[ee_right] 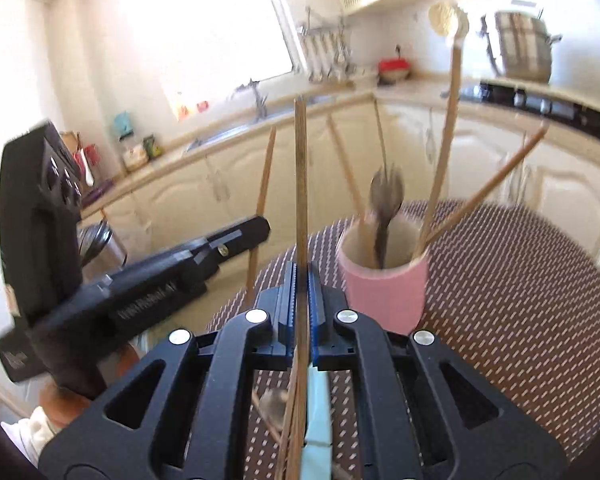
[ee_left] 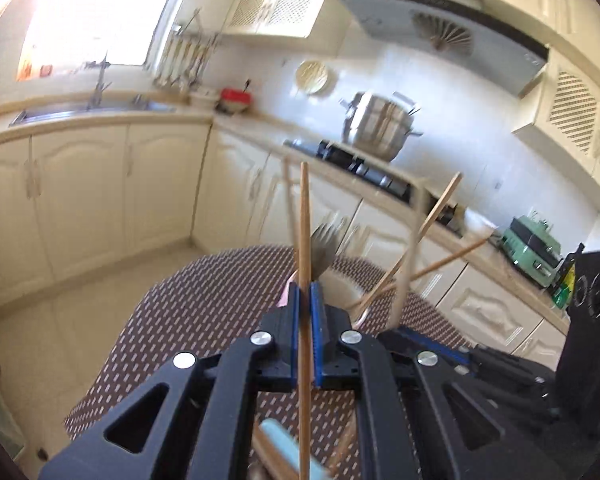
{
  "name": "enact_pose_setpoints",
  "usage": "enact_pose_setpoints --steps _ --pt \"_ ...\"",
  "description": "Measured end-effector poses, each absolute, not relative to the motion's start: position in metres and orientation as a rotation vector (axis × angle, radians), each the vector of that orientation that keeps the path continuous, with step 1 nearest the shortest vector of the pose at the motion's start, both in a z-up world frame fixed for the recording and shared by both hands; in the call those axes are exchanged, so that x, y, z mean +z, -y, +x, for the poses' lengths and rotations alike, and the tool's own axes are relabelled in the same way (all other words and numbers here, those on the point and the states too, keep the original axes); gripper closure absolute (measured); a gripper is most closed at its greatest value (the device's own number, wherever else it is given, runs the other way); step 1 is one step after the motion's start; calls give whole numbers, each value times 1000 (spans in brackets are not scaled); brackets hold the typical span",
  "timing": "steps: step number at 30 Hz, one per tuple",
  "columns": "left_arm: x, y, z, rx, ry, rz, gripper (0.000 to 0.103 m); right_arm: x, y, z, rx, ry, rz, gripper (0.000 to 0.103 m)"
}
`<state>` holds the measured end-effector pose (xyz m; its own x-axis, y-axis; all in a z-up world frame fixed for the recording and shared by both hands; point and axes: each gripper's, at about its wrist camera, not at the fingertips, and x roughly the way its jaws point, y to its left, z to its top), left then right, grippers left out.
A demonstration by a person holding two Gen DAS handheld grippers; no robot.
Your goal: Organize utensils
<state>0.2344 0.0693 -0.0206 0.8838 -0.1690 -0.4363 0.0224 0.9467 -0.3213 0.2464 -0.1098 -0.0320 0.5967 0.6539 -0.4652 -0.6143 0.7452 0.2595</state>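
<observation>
My left gripper [ee_left: 305, 286] is shut on a wooden chopstick [ee_left: 304, 216] that stands nearly upright between its blue pads. My right gripper [ee_right: 302, 268] is shut on another upright chopstick [ee_right: 300, 168]. Both hang above the table, close in front of a pink cup [ee_right: 384, 292]. The cup holds a metal fork [ee_right: 386, 196] and several chopsticks [ee_right: 444, 152] leaning outward. In the right wrist view the left gripper [ee_right: 262, 226] reaches in from the left with its chopstick [ee_right: 265, 176]. The left wrist view shows only a sliver of the pink cup [ee_left: 285, 294] behind the fingers.
A brown patterned cloth [ee_right: 520, 280] covers the round table. Below the grippers lie a light blue handle [ee_right: 316, 416], loose chopsticks and a metal spoon [ee_right: 272, 404]. Cream kitchen cabinets, a sink [ee_left: 96, 110], a stove with a steel pot [ee_left: 380, 124] and a green appliance [ee_left: 532, 252] line the walls.
</observation>
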Motion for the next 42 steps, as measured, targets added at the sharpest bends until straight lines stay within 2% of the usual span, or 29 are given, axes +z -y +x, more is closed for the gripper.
enact_pose_setpoints --steps 17,26,38,40,42 --pt "32 -38 288 -107 -158 -254 97 60 135 282 631 -334 75 97" --pt "26 -28 307 -70 -70 -224 97 47 131 297 628 -340 51 97" --pt "-2 -28 317 -86 -162 -224 96 17 121 301 618 -396 23 97" --pt "-4 -28 316 -89 -177 -220 94 15 121 302 612 -401 24 97" --pt "-5 -30 312 -92 -186 -228 72 12 121 301 606 -408 27 97"
